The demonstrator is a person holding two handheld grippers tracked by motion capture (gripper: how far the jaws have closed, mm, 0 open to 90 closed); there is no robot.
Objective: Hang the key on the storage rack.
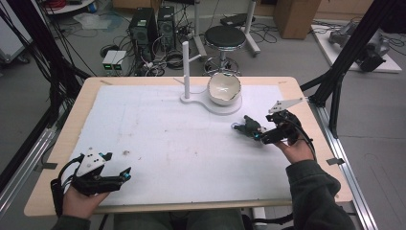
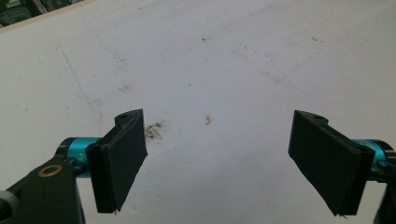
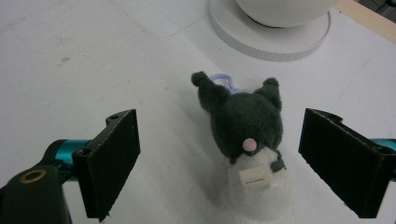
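A small plush toy (image 3: 250,140) with a dark grey head, two ears, a pink nose and a white body lies on the white mat (image 1: 158,139); a pale purple loop sits behind its head. In the high view the plush toy (image 1: 248,126) lies at the mat's right. My right gripper (image 3: 224,163) is open, its jaws standing either side of the toy without touching it. The right gripper (image 1: 261,135) sits just right of the toy. My left gripper (image 2: 217,163) is open over bare mat; the left gripper (image 1: 125,175) rests near the front left edge.
A white bowl (image 1: 224,89) stands on a white round base (image 1: 225,106) at the back centre, with a white upright post (image 1: 186,67) beside it. The bowl's base (image 3: 271,35) lies just beyond the toy. Small stains (image 2: 154,130) mark the mat. The wooden table edge (image 1: 62,139) frames the mat.
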